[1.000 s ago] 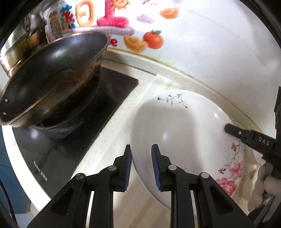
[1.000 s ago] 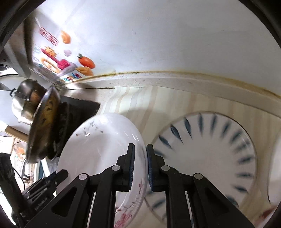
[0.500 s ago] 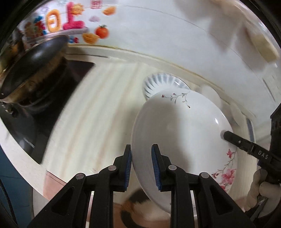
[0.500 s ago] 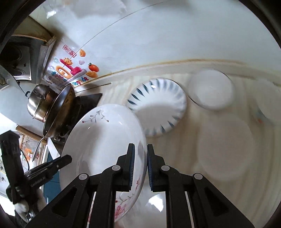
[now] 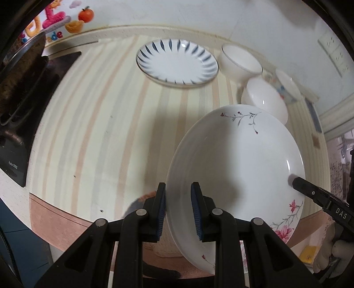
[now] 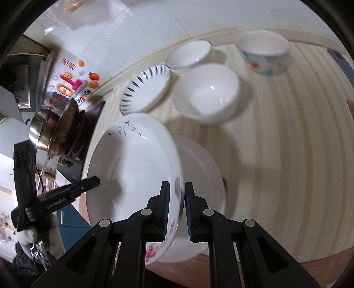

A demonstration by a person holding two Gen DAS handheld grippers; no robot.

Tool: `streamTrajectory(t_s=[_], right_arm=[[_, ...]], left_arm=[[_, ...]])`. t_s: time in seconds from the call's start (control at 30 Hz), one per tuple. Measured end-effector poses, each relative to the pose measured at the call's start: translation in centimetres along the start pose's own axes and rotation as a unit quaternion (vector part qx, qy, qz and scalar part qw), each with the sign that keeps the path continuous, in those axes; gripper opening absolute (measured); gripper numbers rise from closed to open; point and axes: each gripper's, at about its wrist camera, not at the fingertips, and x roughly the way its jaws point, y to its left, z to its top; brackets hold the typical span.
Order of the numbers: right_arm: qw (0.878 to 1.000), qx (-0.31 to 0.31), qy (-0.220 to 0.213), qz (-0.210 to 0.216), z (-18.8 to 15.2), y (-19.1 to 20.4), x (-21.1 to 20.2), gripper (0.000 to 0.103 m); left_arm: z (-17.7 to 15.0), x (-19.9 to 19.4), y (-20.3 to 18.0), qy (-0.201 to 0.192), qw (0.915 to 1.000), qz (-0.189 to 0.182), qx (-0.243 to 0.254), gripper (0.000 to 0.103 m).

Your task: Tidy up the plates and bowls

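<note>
A large white floral plate [image 5: 239,164] is held tilted above the striped counter, one gripper on each side of its rim. My left gripper [image 5: 178,208] is shut on its near edge. My right gripper [image 6: 177,206] is shut on the opposite edge of the floral plate [image 6: 135,164]. Just under it lies a plain white plate [image 6: 201,177]. A blue-striped plate [image 5: 177,64] lies at the back. A large white bowl [image 6: 205,93], a smaller white bowl [image 6: 188,54] and a patterned bowl [image 6: 263,52] stand behind.
A black stove top [image 5: 20,124] with a dark wok [image 6: 66,124] and a steel pot [image 6: 37,124] is at the left. The wall [image 5: 199,15] with stickers runs along the back. The counter's front edge [image 5: 66,217] is near.
Both grippers have carried the floral plate to the right, away from the stove and over the striped counter; the bowls and the plain white plate have come into view.
</note>
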Motion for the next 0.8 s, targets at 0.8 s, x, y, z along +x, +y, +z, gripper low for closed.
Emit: streamTrajectory(t_s=[0.8], right_arm=[[0.999,0.034,0.029,-0.001,-1.3,-3.1,3.8,0.015]], left_arm=[[-0.5,4.1,-2.0,0.040,0.9971,0.055,0.034,0.020]])
